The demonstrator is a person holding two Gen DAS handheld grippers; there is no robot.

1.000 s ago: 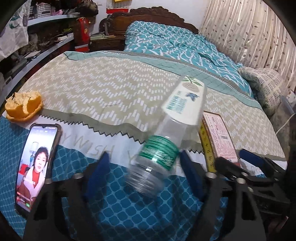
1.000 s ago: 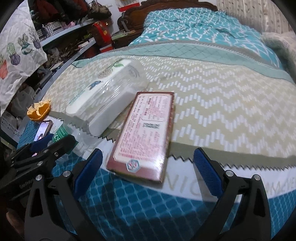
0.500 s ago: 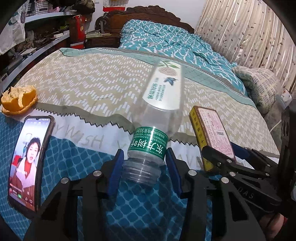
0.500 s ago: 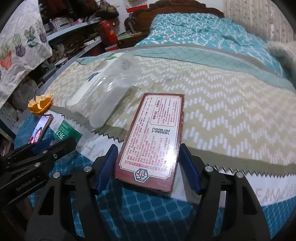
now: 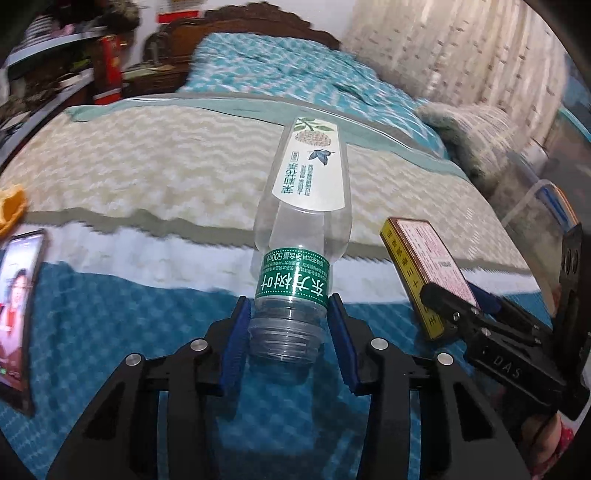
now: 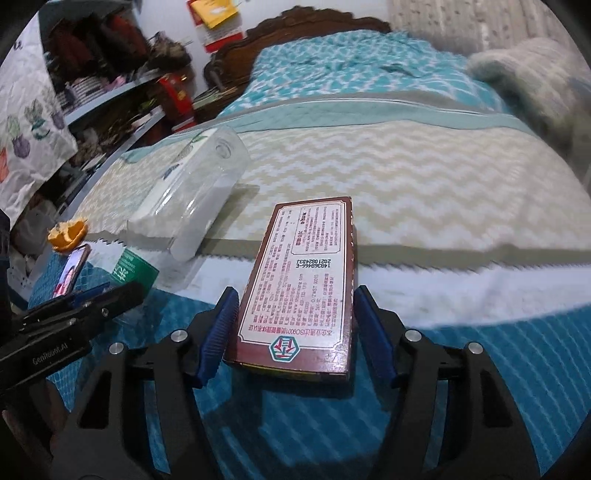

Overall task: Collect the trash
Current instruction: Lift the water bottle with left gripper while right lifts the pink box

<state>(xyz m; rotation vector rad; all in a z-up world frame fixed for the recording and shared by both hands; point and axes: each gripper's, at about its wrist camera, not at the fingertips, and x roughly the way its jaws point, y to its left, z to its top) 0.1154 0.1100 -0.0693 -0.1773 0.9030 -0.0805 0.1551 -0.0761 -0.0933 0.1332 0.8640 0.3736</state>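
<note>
Left hand-held gripper (image 5: 288,332) clamps bottle (image 5: 299,236); right hand-held gripper (image 6: 295,328) clamps box (image 6: 303,280).

You are in a home bedroom: a bed (image 5: 221,177) with a carved wooden headboard (image 6: 295,29), patterned bedding, curtains (image 5: 443,55), and cluttered shelves (image 6: 110,92).

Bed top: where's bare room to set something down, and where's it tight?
Free: the beige zigzag bedspread beyond the red-brown printed carton, up to the teal quilt; also the teal foot strip right of the carton. Crowded: the near left edge, where the clear plastic bottle, smartphone and orange peel lie close together.
</note>
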